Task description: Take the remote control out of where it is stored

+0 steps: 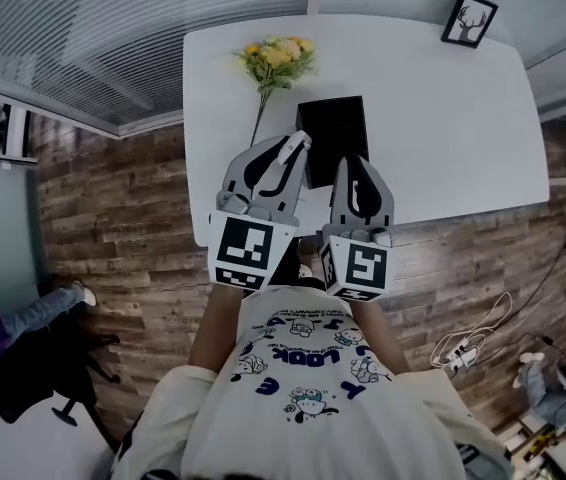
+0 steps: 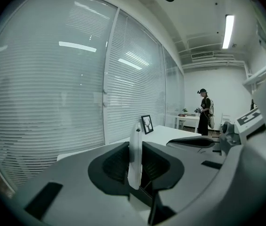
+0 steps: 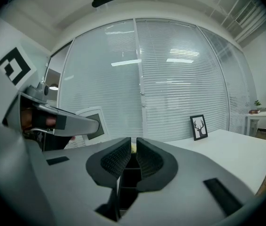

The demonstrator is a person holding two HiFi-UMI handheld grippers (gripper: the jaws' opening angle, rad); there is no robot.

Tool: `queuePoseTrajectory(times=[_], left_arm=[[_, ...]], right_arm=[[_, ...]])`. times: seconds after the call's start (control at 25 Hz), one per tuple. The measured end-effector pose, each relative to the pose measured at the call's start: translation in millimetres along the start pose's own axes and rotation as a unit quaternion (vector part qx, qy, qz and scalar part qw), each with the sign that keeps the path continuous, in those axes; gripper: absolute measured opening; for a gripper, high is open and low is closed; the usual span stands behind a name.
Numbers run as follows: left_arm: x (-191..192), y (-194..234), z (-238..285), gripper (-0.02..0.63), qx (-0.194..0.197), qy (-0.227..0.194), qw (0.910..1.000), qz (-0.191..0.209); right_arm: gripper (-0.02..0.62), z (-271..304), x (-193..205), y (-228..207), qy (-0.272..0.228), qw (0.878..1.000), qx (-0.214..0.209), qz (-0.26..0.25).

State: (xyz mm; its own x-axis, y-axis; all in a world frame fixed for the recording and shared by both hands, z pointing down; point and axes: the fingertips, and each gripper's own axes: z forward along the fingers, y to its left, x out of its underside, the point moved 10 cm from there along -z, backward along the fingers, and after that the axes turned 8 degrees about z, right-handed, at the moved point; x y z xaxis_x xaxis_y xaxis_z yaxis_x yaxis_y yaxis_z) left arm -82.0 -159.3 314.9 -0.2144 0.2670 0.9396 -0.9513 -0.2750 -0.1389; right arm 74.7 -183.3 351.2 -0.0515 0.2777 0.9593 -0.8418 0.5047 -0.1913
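The shirt (image 1: 298, 356) reads "LOOK". The left tongs (image 2: 135, 145) pinch a thin white remote (image 2: 134, 166) edge-on, over the table (image 1: 443, 128) just beside the black box (image 1: 333, 133). The right tongs (image 3: 133, 147) are nearly together and empty. Only the left gripper view shows a distant person (image 2: 203, 111).

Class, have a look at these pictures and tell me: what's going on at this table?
A person stands at a white table with a gripper in each hand. The left gripper is shut on a slim white remote, held on edge between its jaws, up beside the black box. The remote appears clear of the box. The right gripper hangs next to it with its jaws nearly together and nothing between them. Flowers and a small frame sit farther back.
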Motion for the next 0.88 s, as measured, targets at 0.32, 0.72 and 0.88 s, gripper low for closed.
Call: queuePoseTrajectory(times=[0.32,0.72,0.88], left_arm=[[18.8,11.0,-30.0,0.077,-0.052,0.014,0.9981,-0.031],[49.7,17.2,-54.6,0.077,-0.09,0.035,0.9927,-0.072],[60.6,17.0,-57.5,0.077,-0.101,0.047,0.9905,-0.081]], right_arm=[[0.054,1.6,2.3,24.5,0.003,0.999,-0.038,-0.008],[0.054,-0.2,14.0,52.2,0.016,0.997,-0.071,-0.021],[0.052,0.5,19.3,56.4,0.025,0.996,-0.079,-0.023]])
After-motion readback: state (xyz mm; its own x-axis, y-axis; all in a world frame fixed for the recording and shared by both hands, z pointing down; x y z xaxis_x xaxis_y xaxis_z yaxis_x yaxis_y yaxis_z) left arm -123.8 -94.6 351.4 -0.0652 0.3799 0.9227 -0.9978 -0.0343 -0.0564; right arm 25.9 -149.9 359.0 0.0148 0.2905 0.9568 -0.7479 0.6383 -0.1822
